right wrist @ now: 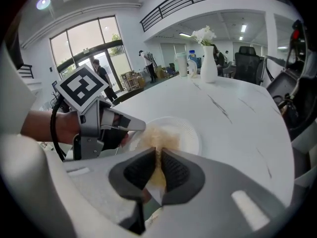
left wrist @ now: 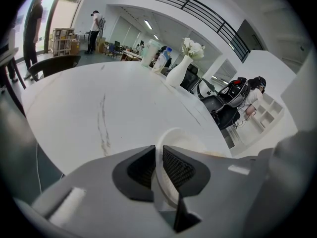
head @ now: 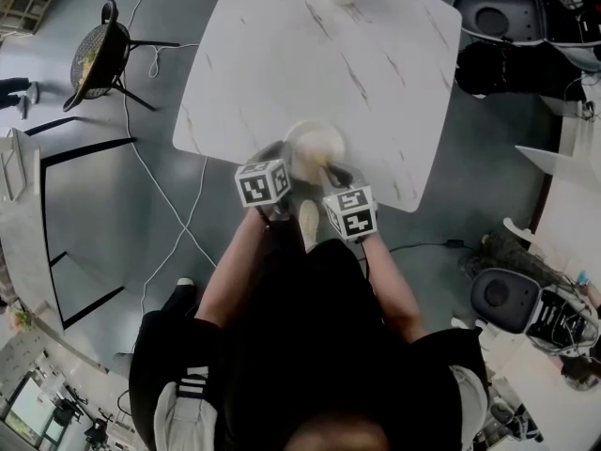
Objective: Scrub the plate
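Note:
A white plate (head: 313, 146) sits at the near edge of the white marble table (head: 282, 64). My left gripper (left wrist: 158, 168) is shut on the plate's rim (left wrist: 161, 148), which stands edge-on between the pads. My right gripper (right wrist: 158, 166) is shut on a tan scrubbing cloth (right wrist: 157, 139) that lies across the plate (right wrist: 185, 135). In the head view the left gripper (head: 278, 192) holds the plate's left side and the right gripper (head: 331, 178) is over its near right part. In the right gripper view the left gripper (right wrist: 106, 125) shows at the plate's left.
A white vase with flowers (right wrist: 208, 63) and bottles (right wrist: 191, 62) stand at the table's far end. A black chair (head: 99, 59) is to the left on the floor, office chairs (head: 498, 12) to the right. Cables run across the grey floor (head: 169, 224).

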Motion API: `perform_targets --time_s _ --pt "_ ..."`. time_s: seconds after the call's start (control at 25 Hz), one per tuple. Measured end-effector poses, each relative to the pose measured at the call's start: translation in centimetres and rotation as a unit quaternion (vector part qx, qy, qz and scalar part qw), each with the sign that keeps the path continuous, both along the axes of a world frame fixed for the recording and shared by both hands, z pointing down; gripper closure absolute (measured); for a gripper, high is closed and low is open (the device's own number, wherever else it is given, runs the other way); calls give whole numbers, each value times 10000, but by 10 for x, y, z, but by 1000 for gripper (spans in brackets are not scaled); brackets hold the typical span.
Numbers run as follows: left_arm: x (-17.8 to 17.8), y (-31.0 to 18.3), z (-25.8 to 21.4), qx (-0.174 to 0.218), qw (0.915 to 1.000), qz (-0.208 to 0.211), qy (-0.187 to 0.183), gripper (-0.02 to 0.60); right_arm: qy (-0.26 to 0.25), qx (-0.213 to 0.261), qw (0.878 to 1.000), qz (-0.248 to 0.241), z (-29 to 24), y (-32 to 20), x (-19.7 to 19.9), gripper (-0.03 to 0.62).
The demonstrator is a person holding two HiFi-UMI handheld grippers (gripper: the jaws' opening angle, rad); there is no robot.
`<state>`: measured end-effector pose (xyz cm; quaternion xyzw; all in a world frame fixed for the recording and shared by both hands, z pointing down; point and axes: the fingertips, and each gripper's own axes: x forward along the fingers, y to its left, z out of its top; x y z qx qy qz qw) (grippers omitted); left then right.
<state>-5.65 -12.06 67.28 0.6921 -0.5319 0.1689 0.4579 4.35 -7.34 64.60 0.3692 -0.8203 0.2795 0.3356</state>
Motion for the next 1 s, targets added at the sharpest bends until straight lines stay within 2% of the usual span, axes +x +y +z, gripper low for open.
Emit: perform_targets --time_s 0.44,0.72,0.84,1.0 --pt "1 2 -1 46 10000 25 -35 528 182 -7 9991 378 1 1 38 556" --pt "1 3 -2 55 10000 13 -26 528 163 15 9989 437 -2 1 40 556" --pt "2 4 -3 66 9999 1 101 525 151 95 9989 422 -7 0 41 556" --pt "5 6 -14 222 9992 78 330 435 114 202 9987 445 -16 -4 44 555"
